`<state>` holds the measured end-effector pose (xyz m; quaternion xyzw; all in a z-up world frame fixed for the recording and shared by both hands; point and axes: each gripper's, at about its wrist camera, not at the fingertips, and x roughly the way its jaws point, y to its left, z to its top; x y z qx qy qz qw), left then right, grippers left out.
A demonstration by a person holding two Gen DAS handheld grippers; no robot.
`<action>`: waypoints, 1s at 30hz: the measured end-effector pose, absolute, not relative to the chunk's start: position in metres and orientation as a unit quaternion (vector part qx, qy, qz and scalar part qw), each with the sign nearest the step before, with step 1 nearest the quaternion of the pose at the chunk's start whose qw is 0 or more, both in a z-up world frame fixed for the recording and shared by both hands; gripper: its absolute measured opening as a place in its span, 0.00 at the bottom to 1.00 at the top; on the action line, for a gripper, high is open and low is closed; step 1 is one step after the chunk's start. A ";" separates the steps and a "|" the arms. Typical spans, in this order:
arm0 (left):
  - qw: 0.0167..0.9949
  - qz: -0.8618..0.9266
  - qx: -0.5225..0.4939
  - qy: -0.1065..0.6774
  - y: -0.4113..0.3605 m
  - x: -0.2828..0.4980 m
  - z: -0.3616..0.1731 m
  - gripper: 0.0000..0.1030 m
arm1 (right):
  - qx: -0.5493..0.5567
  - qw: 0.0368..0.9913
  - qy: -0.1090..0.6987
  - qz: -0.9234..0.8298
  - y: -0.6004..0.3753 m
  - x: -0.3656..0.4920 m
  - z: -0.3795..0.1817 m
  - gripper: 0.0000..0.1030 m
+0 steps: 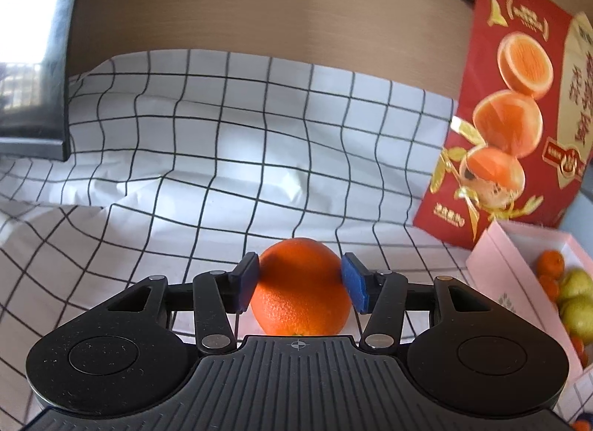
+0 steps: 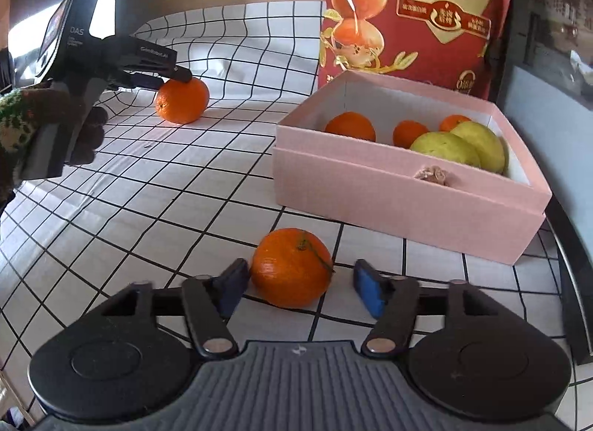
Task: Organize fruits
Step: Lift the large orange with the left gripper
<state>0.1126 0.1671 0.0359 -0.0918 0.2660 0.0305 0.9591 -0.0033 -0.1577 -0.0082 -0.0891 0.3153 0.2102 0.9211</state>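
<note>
My left gripper (image 1: 299, 282) is shut on an orange (image 1: 300, 290) that sits on the checked cloth (image 1: 222, 134); both blue pads (image 1: 247, 282) press its sides. The right wrist view shows that orange (image 2: 182, 100) far left under the left gripper (image 2: 178, 77). My right gripper (image 2: 300, 284) is open around a second orange with a stem (image 2: 292, 268); its left pad touches the fruit, its right pad stands apart. A pink box (image 2: 389, 186) holds oranges and green pears (image 2: 444, 149); in the left wrist view the box (image 1: 496, 271) lies at the right.
A red egg bag (image 2: 407, 12) with printed oranges stands behind the box, also seen in the left wrist view (image 1: 511, 116). A dark monitor (image 1: 33, 60) stands at the far left. A wooden wall panel (image 1: 259, 5) runs behind the table.
</note>
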 end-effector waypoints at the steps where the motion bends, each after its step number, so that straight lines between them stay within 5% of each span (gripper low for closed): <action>1: 0.959 0.029 -0.083 0.271 0.165 0.112 0.037 0.54 | -0.082 0.921 0.316 0.211 -0.160 -0.003 -0.008 0.69; 8: 0.958 0.011 0.006 0.287 0.148 0.106 0.037 0.57 | -0.084 0.922 0.317 0.206 -0.157 -0.004 -0.009 0.73; 23: 0.956 0.003 -0.053 0.287 0.165 0.119 0.032 0.62 | -0.089 0.919 0.320 0.211 -0.157 -0.003 -0.010 0.79; 30: 0.939 0.034 0.014 0.343 0.157 0.136 0.018 0.77 | -0.090 0.919 0.320 0.212 -0.156 -0.003 -0.010 0.79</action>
